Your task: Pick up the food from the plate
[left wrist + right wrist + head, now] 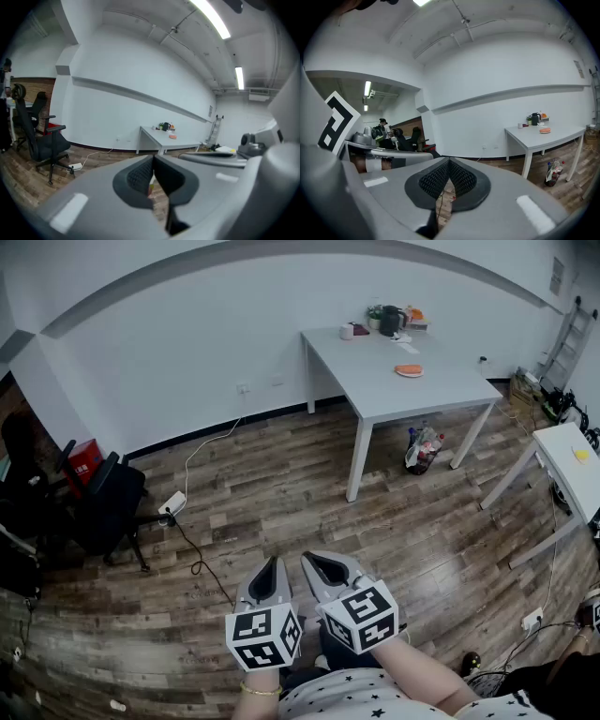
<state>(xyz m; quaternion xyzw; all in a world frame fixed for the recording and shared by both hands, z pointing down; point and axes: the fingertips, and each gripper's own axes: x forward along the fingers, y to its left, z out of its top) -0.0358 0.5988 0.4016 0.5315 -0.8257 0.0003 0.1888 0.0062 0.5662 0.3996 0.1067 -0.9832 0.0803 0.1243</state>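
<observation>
An orange plate of food lies on a white table far across the room, at the upper right of the head view. It also shows small in the left gripper view as the plate and in the right gripper view as the plate. My left gripper and right gripper are held side by side close to my body, over the wooden floor, well short of the table. Both are shut with nothing between their jaws: the left gripper and the right gripper show pads pressed together.
A dark kettle, a cup and small items stand at the table's far end. A bag sits under the table. Black office chairs and a power strip with cables are at left. A second white table and a ladder stand at right.
</observation>
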